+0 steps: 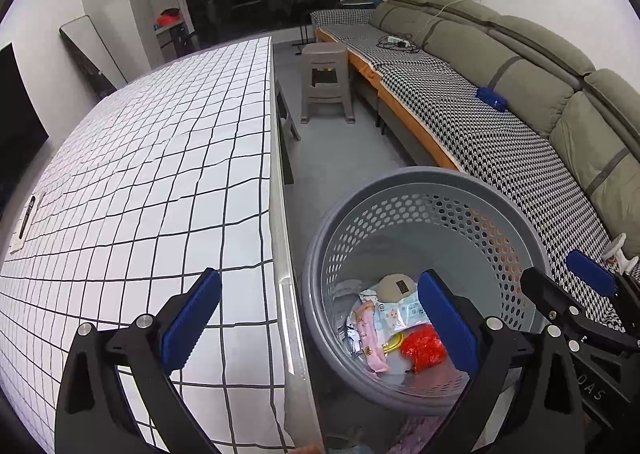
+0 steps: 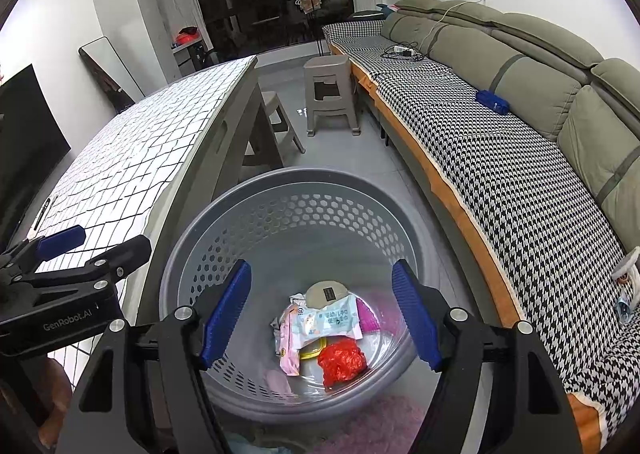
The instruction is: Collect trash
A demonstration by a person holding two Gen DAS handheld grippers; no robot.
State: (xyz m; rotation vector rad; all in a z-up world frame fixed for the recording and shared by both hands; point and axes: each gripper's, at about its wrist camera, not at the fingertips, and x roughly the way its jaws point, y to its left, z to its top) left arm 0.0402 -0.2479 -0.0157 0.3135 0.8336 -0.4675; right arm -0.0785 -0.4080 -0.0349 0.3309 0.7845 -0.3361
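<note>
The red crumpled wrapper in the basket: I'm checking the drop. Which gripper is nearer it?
Right. The right gripper hangs open directly above the basket, over the red crumpled wrapper. The left gripper straddles the table edge, beside the basket.

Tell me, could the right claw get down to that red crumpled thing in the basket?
Probably yes. The right claw hangs open right above the basket, and the red wrapper lies on top of the other trash with nothing covering it.
</note>
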